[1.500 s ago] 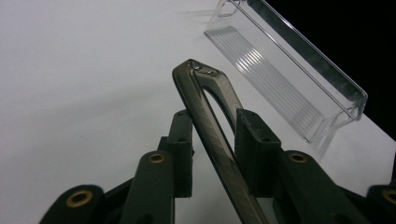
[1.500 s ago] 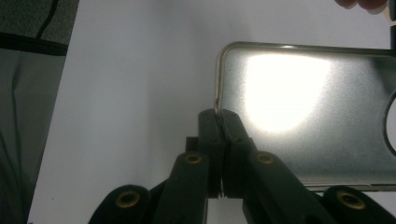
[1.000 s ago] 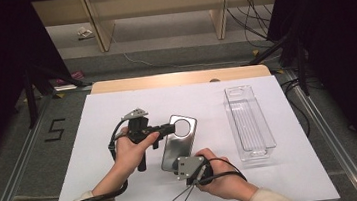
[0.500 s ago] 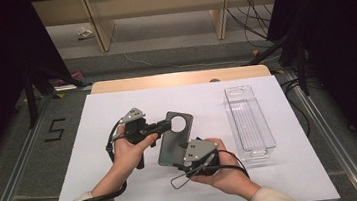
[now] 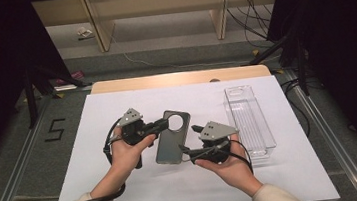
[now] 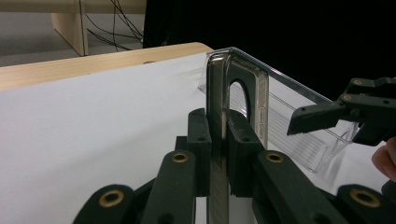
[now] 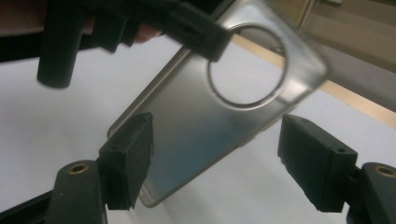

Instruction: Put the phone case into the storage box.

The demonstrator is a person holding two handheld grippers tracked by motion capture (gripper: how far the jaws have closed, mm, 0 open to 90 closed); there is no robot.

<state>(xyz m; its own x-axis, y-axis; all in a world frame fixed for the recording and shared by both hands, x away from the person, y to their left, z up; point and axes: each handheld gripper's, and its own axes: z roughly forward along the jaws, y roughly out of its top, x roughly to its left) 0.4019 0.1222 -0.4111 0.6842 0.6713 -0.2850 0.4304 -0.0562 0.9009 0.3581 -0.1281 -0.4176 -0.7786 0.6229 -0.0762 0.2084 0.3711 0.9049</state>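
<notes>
Phone case (image 5: 173, 139) held above the white table (image 5: 126, 196), edge pinched in left gripper (image 5: 161, 126) near the round camera cutout. Right gripper (image 5: 188, 152) just beside its lower end, jaws just opened, pads (image 7: 128, 156) clear of it. Left gripper view: case edge-on, clear tray (image 6: 303, 135) behind. Both forearms reach in low, hands angled inward.

The right tongs (image 5: 188, 153) have just been opening, releasing the phone case (image 5: 171, 140) and drawing back rightward.
</notes>
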